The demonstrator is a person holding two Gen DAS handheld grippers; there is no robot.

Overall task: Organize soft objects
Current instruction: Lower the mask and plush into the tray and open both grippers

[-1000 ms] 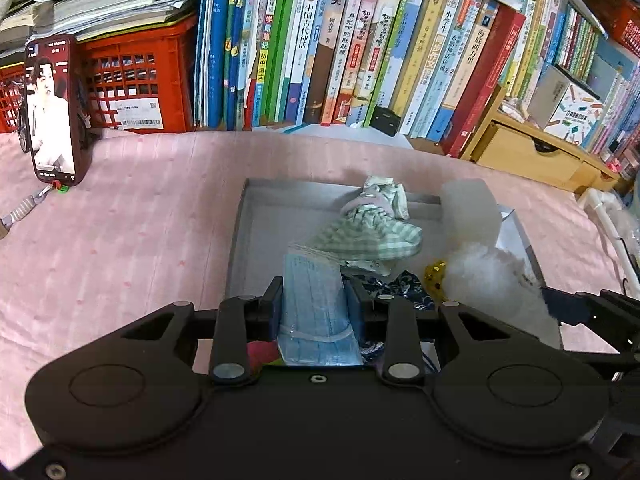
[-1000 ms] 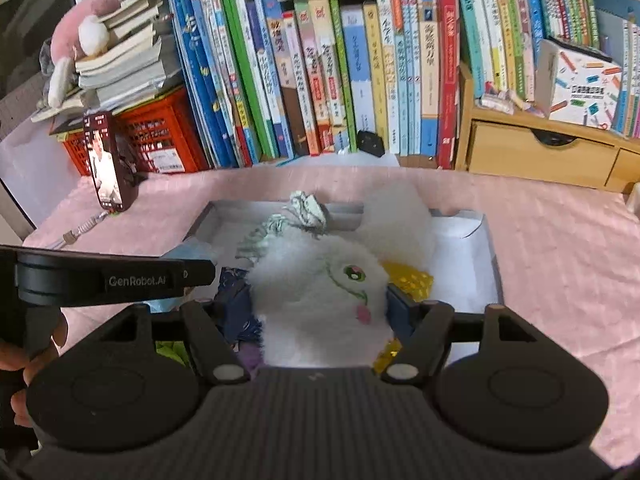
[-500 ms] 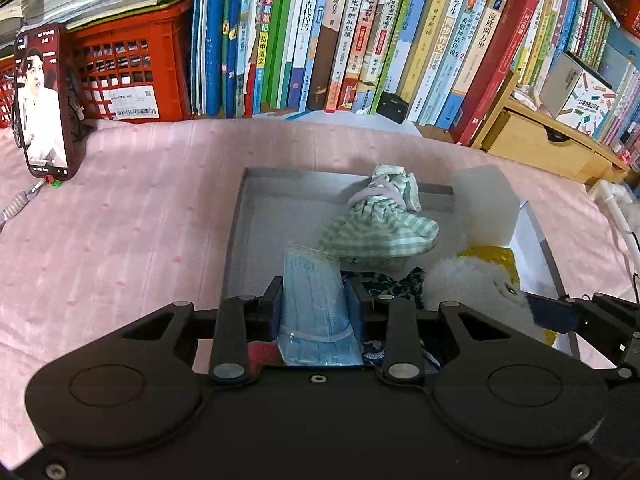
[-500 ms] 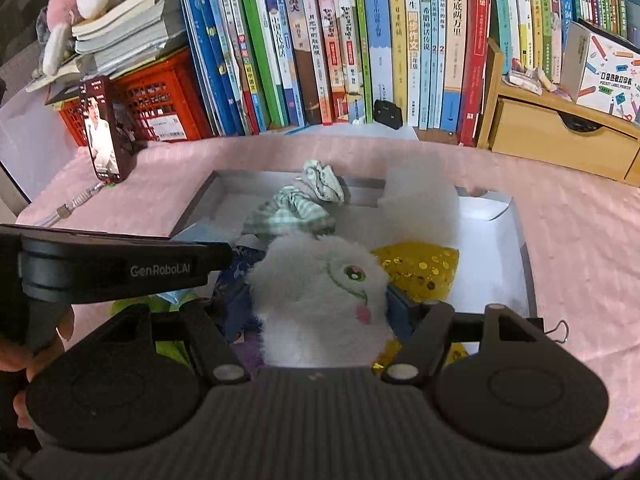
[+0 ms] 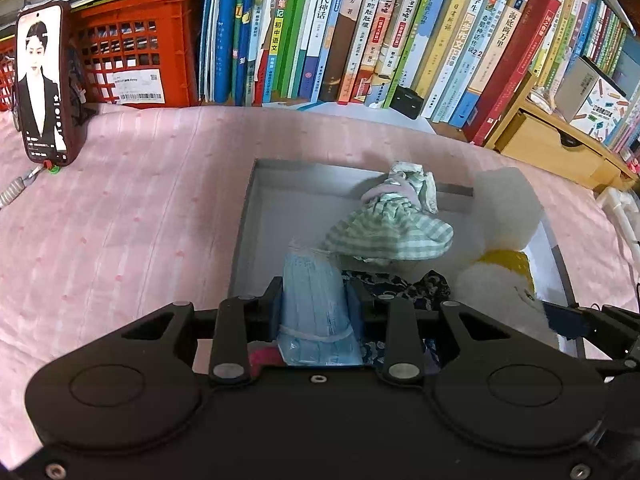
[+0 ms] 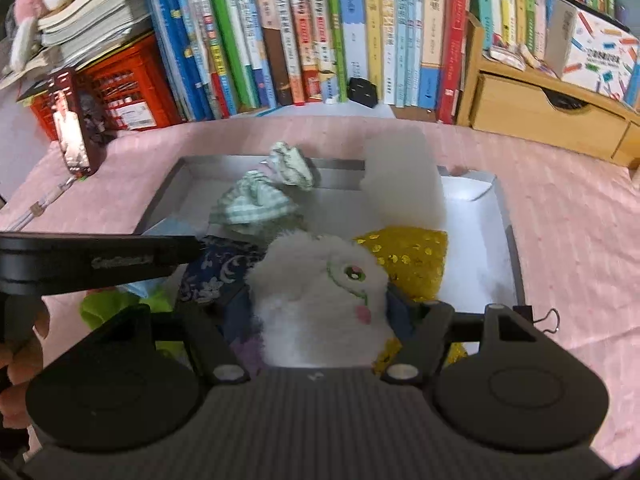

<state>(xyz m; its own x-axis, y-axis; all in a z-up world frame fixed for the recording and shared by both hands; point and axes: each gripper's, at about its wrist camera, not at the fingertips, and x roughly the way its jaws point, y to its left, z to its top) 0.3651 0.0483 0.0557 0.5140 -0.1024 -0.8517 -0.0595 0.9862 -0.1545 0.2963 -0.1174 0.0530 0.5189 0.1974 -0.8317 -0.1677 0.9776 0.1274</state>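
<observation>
r: white plush [image 6: 320, 308] lower over tray [image 6: 505, 216] – l: mask [image 5: 316, 304] held, same

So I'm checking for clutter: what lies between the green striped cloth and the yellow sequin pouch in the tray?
The white plush toy, held in the right claw, sits between them, as the right wrist view shows.

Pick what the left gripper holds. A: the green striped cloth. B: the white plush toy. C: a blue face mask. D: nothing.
C: in the left wrist view the left gripper has its pads pressed on both sides of the folded blue face mask, while the green striped cloth lies beyond it in the tray.
</observation>
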